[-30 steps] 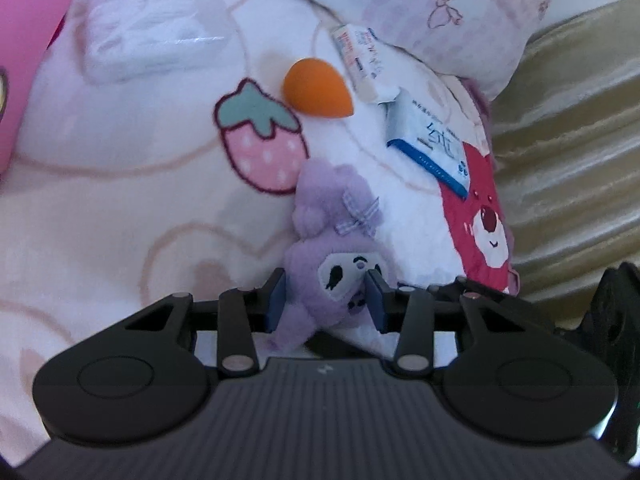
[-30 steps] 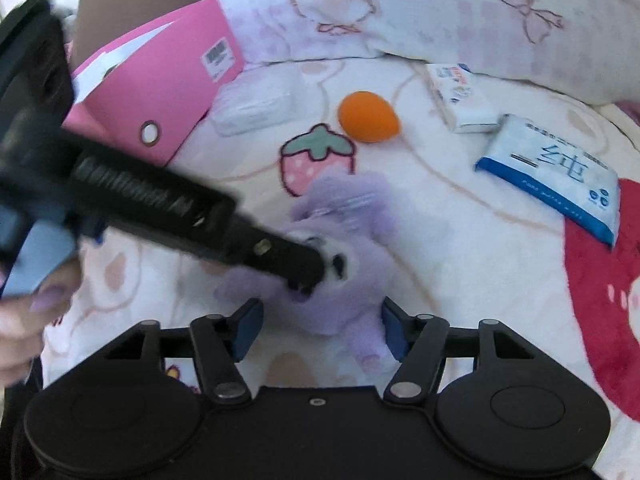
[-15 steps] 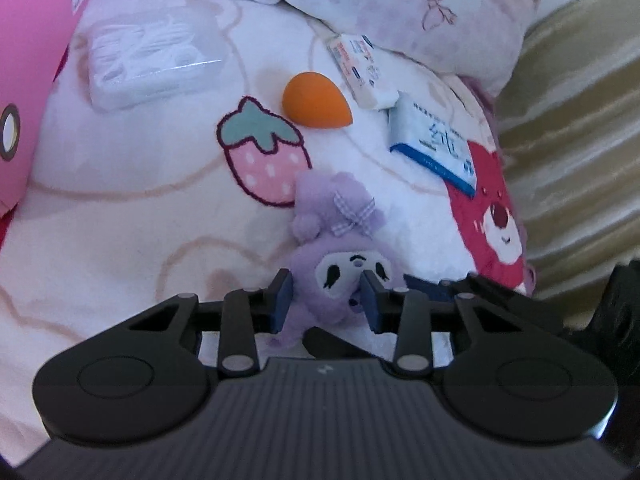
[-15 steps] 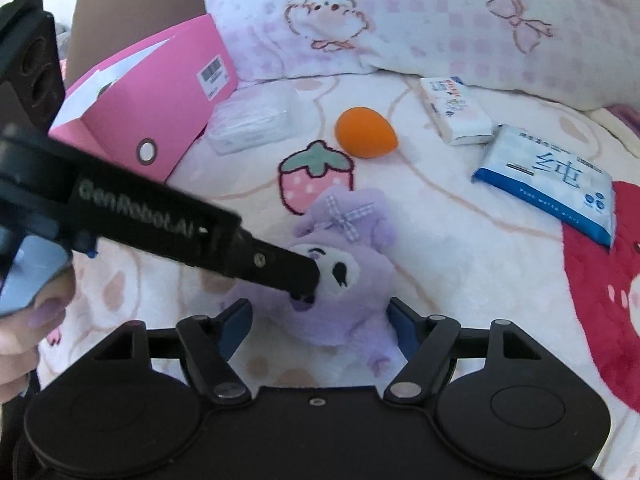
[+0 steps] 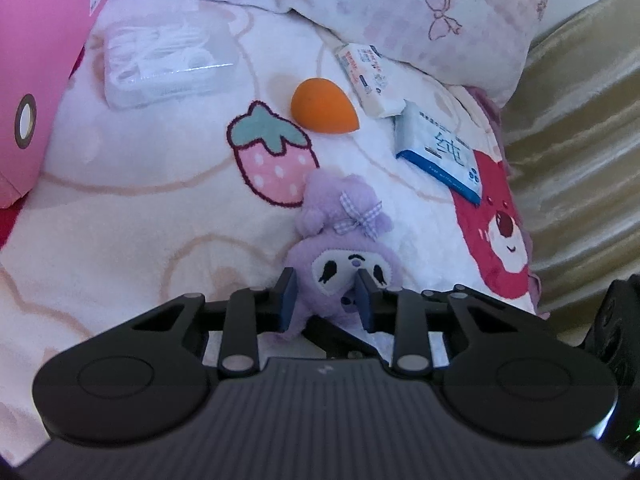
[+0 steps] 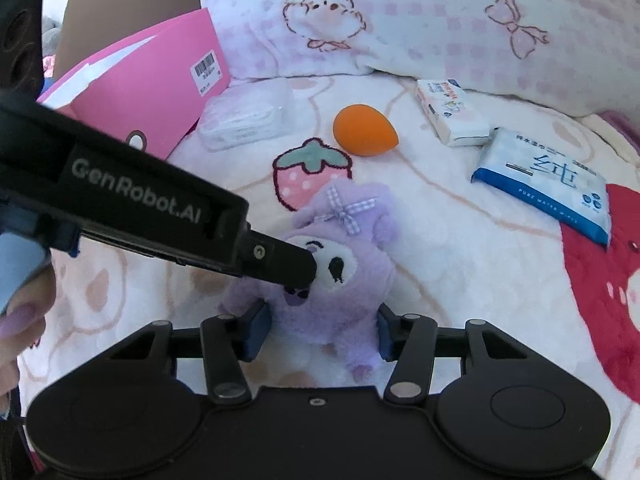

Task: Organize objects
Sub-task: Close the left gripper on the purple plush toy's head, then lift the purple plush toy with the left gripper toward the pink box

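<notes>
A: Where is the plush (image 5: 345, 256)?
B: On the bed blanket (image 5: 132, 216), lower body hidden behind both tools.
A: Grips?
B: Left hand-held gripper (image 5: 326, 300) nearly closed, pinching it. Right hand-held gripper (image 6: 320, 330), just narrowing, pads pressed into its sides.
</notes>
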Action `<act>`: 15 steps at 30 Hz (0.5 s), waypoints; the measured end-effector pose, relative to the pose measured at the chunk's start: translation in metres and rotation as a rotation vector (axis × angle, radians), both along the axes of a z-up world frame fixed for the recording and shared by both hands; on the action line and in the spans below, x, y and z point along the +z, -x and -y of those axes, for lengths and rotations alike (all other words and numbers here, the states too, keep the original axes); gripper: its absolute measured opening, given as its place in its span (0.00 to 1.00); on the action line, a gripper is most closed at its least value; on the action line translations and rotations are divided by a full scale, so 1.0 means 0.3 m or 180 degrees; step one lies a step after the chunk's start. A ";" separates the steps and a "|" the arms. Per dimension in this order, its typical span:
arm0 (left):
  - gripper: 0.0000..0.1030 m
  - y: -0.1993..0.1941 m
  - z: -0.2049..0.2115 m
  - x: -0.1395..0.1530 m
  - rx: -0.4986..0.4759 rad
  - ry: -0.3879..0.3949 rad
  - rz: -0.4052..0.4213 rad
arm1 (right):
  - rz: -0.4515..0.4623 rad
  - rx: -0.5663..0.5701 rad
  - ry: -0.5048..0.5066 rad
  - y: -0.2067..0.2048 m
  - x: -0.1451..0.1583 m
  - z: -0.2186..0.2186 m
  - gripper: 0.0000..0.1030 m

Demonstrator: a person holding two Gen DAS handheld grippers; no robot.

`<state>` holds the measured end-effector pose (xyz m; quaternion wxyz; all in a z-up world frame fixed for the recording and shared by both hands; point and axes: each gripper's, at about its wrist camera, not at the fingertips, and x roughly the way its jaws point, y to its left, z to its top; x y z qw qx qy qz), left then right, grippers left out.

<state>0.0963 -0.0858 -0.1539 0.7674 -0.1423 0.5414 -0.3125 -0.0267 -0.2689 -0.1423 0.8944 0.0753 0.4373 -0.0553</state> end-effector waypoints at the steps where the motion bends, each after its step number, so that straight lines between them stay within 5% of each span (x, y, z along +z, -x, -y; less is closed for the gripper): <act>1: 0.29 0.003 -0.002 0.007 -0.0028 -0.0002 -0.0019 | 0.0001 -0.0009 -0.0005 0.006 0.003 -0.002 0.56; 15: 0.28 0.066 -0.104 0.080 -0.0185 -0.0184 0.0100 | -0.0009 0.0057 -0.0477 0.011 0.029 -0.070 0.55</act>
